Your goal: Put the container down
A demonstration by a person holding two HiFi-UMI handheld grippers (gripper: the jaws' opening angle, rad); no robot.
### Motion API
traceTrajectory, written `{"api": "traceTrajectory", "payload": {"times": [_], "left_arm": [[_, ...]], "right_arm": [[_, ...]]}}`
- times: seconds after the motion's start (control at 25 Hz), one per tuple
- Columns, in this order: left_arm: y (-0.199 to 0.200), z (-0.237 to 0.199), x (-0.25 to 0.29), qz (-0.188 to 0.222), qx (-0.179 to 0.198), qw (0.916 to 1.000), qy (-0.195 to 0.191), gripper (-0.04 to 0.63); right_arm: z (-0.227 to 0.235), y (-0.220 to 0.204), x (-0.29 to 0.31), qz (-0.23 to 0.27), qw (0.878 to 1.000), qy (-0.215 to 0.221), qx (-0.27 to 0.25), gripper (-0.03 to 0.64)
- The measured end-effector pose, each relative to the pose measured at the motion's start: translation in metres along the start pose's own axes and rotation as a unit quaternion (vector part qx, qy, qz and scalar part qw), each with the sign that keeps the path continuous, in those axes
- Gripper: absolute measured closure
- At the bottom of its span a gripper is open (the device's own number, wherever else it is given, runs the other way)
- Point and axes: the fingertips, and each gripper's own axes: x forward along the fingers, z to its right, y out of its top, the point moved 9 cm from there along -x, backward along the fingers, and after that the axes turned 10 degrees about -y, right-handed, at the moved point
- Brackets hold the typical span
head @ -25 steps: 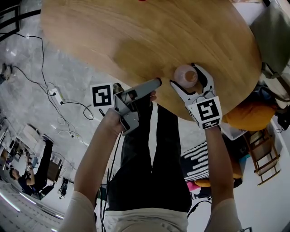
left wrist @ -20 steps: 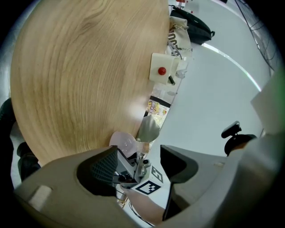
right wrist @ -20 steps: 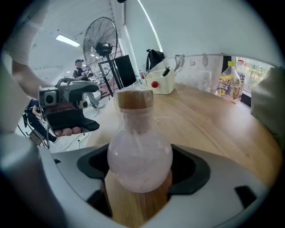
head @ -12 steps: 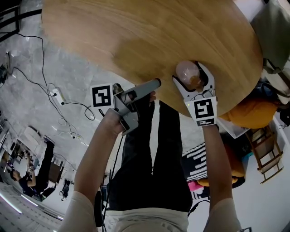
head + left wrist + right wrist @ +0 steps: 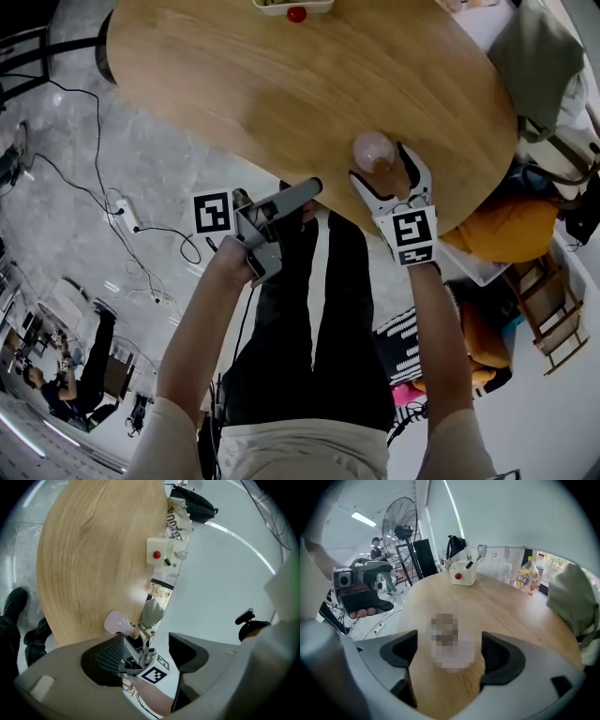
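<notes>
Container: a small pinkish see-through container (image 5: 374, 150) with something brown inside stands upright on the round wooden desk (image 5: 281, 84), close to the edge nearest to the person.
Right tool: the right tool (image 5: 448, 648) points slanted down at the container. Its jaws are spread wide and have just been opening. The container is between them with bare wood showing on each side, so no pad presses on it.
Container detail: in the right gripper view it is blurred, so I cannot tell if it has a lid. From above, its top looks rounded.
Left tool: the left tool (image 5: 314, 187) is held almost level just off the desk edge, above the person's dark trousers (image 5: 314, 319). Its jaws are apart and nothing is between them.
Tools together: they are near each other but not touching, and the left one is apart from the container.
Far side of desk: a white box (image 5: 462, 576) with a red ball (image 5: 458, 576) at its front, and some bottles (image 5: 528, 580) further to the right.
Right side of desk: a grey-green bag (image 5: 571, 597).
Floor: the grey floor (image 5: 56, 234) has black cables (image 5: 94, 159) on it, and a big standing fan (image 5: 399, 527) is beyond the desk.
</notes>
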Motion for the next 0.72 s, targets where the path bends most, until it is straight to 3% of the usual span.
{"api": "traceTrajectory", "payload": {"times": [0.16, 0.44, 0.72], "left_arm": [[-0.011, 0.040, 0.000, -0.014, 0.027, 0.9995, 0.006, 0.298], [-0.037, 0.120, -0.002, -0.059, 0.120, 0.9900, 0.045, 0.301], [-0.069, 0.207, -0.008, -0.122, 0.259, 0.9525, 0.104, 0.346]], "right_arm": [[0.000, 0.021, -0.037, 0.002, 1.000, -0.004, 0.016, 0.204], [-0.002, 0.067, -0.111, 0.011, 0.998, -0.024, 0.051, 0.206], [0.000, 0.125, -0.208, 0.020, 0.994, -0.053, 0.091, 0.233]]}}
